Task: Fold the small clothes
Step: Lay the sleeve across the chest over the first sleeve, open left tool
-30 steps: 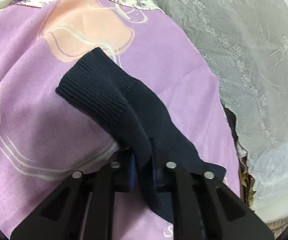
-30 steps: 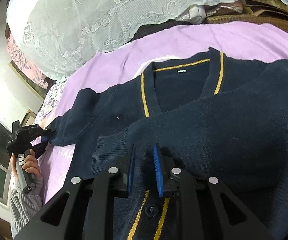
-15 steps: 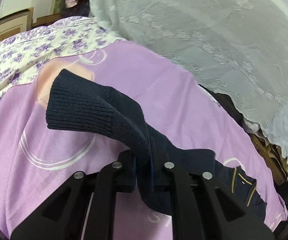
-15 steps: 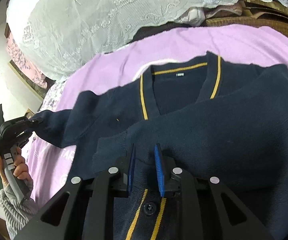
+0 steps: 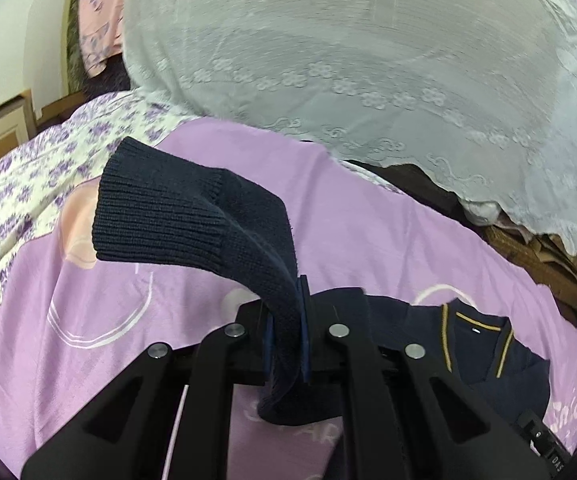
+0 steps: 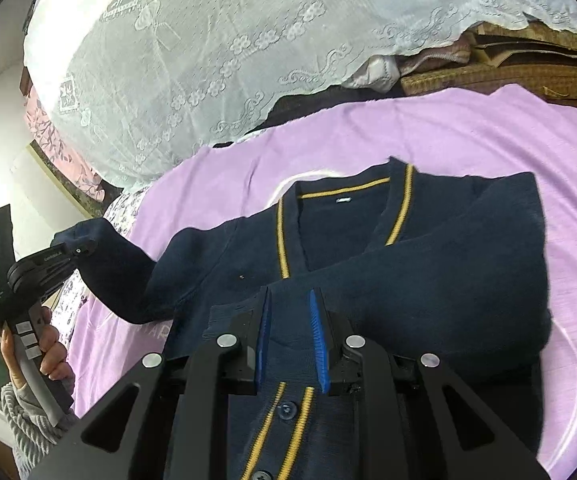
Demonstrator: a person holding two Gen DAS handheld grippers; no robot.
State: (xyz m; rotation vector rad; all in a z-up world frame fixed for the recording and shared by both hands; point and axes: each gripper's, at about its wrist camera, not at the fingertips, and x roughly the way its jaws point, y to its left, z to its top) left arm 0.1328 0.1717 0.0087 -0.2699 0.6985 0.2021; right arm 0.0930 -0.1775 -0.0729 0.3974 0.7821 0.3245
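A: Where is the navy cardigan (image 6: 428,280) lying?

B: It is lying front-up on the purple bedsheet (image 6: 468,132), its gold-trimmed neckline pointing toward the white lace cover (image 6: 228,40). One sleeve is lying folded across the chest.

A: And the left gripper (image 5: 286,332)?

B: Its jaws are pinching the other sleeve (image 5: 192,220) just behind the ribbed cuff, which is sticking up clear of the sheet. In the right wrist view that sleeve is stretching out sideways from the cardigan's body to the left hand (image 6: 50,354).

A: The right gripper (image 6: 290,340)?

B: It is hovering over the button placket (image 6: 284,412), jaws standing narrowly apart, gripping nothing.
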